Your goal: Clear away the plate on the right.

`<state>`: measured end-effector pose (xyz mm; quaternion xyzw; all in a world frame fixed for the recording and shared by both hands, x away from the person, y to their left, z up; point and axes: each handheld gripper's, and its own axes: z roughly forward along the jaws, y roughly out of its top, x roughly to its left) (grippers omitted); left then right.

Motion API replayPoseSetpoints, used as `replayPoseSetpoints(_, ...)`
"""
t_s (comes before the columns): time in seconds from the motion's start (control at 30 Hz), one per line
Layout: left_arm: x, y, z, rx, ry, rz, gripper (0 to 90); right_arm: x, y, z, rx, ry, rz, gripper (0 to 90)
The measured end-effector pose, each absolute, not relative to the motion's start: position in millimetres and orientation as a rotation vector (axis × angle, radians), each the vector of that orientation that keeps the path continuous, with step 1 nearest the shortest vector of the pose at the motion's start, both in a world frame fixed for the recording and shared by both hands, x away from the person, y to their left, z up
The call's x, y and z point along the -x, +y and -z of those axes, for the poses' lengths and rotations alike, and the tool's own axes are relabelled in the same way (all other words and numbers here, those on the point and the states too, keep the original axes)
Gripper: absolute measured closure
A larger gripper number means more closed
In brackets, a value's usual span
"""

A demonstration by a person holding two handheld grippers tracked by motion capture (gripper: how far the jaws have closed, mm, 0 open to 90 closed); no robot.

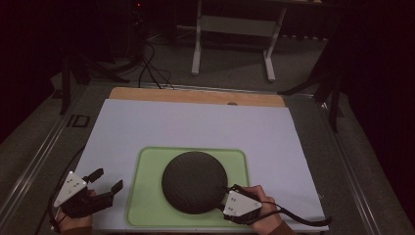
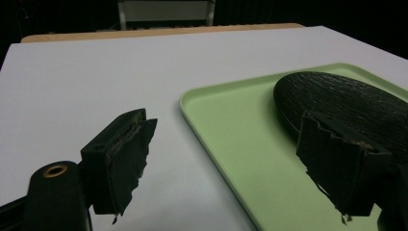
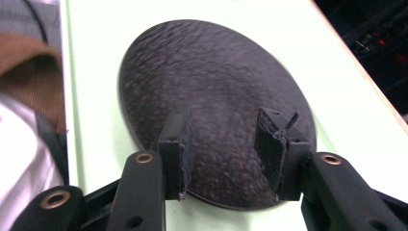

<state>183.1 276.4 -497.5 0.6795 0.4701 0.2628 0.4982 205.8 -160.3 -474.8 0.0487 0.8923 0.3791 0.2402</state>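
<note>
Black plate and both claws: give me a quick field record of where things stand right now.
plate: black plate, round, dark, textured, lying on the green tray
tray: on the white table cover, near the front edge
left claw: open, over the white cover left of the tray, holding nothing
right claw: open, jaws over the plate's near right rim, not closed on it

Three cameras, one shared plate

High view looks down over my surface (image 1: 195, 122); both claw cameras sit close, sharing the dark plate (image 1: 194, 182).
</note>
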Motion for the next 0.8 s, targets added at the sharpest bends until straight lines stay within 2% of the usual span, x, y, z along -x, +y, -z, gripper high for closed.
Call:
replayPoseSetpoints(0.27, -182.9, 276.8, 497.4, -1.643, 1.143, -0.64, 18.9, -220.6, -208.3, 468.9, -0.498, 2.321, -1.204, 52.3)
replayPoseSetpoints(0.53, -182.5, 277.3, 497.2, -1.643, 1.144, -0.644, 18.9, -230.2, -242.3, 470.0, -0.717, 2.211, -1.26, 50.4)
replayPoseSetpoints(0.8, -181.3, 279.8, 496.6, -1.62, 1.17, -0.665, 17.7, -234.9, -281.7, 475.5, -0.972, 2.033, -1.28, 43.0)
